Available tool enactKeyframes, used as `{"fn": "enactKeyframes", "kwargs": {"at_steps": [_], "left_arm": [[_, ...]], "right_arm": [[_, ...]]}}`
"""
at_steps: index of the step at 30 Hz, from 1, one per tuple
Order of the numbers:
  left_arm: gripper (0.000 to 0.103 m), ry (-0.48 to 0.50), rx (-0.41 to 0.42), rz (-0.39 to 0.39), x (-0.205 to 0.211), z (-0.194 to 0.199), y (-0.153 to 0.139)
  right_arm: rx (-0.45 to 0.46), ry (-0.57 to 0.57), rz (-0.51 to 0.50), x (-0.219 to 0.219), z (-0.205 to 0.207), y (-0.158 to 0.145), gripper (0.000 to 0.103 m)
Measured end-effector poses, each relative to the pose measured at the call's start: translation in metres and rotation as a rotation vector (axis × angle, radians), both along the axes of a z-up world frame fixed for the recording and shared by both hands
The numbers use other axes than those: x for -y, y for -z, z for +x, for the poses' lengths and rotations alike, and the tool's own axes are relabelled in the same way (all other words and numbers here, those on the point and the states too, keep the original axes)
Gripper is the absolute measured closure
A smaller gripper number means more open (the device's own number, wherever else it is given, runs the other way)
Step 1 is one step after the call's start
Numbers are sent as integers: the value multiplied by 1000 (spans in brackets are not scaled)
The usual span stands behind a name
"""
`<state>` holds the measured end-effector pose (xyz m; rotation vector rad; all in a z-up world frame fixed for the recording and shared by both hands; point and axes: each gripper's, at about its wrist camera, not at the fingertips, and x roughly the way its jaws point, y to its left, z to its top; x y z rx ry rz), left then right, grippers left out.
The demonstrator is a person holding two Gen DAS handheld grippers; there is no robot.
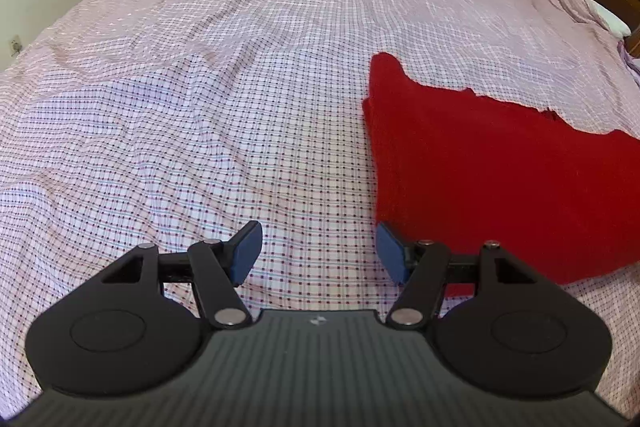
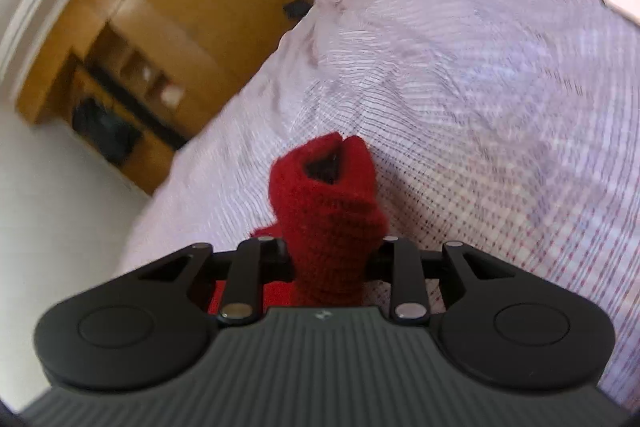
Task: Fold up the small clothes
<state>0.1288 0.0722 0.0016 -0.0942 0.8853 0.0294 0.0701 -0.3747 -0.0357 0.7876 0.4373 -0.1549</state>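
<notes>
Right gripper clamps red knit garment.

No legible text or labels.

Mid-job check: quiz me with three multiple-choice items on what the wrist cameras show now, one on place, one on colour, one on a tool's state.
1. Beside which pad of the left tool does the garment lie?
A. right pad
B. left pad
C. between the pads

2. What colour is the garment?
A. blue
B. red
C. white

3. What is the right tool doing?
A. standing open and bare
B. gripping the bedsheet
C. clamping a bunch of the garment

Answers: 1 A, the cloth lies flat on the bedsheet beside the right pad; 2 B, it shows red in both views; 3 C, knit bulges up between its closed fingers.
</notes>
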Motion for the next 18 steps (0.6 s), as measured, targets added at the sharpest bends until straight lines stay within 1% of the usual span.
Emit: {"fn": "enactKeyframes", "kwargs": {"at_steps": [5, 12, 18], "left_arm": [[35, -25, -11, -14, -1, 6, 5], [35, -8, 11, -23, -2, 9, 1], [35, -16, 30, -32, -8, 9, -4]], "right_arm": [[-5, -30, -178, -27, 7, -23, 72], [48, -88, -282, -56, 19, -59, 72], [96, -172, -446, -107, 28, -87, 72]]}}
